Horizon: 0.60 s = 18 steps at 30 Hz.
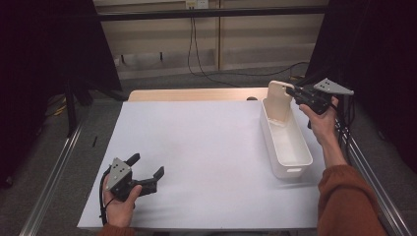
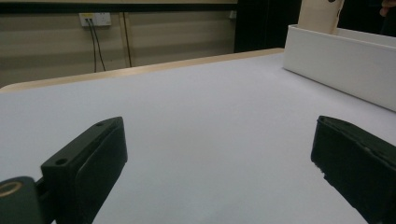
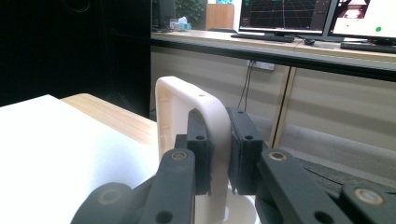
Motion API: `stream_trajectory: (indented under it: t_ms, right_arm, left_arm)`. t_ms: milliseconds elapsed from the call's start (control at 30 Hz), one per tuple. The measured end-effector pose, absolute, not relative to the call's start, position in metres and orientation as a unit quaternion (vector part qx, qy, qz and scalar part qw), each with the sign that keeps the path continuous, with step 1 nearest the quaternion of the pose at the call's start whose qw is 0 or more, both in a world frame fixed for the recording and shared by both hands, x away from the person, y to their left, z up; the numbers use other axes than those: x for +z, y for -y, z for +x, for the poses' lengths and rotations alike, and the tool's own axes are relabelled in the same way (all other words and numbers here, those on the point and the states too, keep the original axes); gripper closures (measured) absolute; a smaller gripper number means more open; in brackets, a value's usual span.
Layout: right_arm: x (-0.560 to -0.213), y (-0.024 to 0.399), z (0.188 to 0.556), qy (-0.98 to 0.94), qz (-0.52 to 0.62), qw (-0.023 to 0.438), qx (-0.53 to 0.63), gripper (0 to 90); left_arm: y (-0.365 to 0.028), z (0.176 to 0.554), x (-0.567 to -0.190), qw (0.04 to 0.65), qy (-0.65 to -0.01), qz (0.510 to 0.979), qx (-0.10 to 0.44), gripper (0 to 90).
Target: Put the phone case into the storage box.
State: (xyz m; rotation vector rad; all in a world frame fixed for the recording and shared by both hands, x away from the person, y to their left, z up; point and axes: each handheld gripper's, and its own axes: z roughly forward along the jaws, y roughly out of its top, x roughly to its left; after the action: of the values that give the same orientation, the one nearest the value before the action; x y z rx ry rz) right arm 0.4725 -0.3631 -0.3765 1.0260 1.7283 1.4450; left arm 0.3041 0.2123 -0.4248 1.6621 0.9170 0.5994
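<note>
At table's far right: right hand-held gripper (image 3: 218, 154) clamps smooth cream plastic lid (image 3: 187, 116), round-cornered.

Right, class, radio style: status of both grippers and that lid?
Right gripper shut on cream lid, upright at white bin's far end. Left gripper open, resting on table. Nothing in the way.
</note>
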Motion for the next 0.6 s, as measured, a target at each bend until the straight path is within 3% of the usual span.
stream_trajectory:
  t_ms: [600]
  right_arm:
    - [-0.390, 0.360, 0.480, -0.666, 0.396, 0.330, 0.540, 80.8]
  left_arm:
    - [-0.212, 0.304, -0.425, 0.542, -0.388, 0.701, 0.255, 3.5]
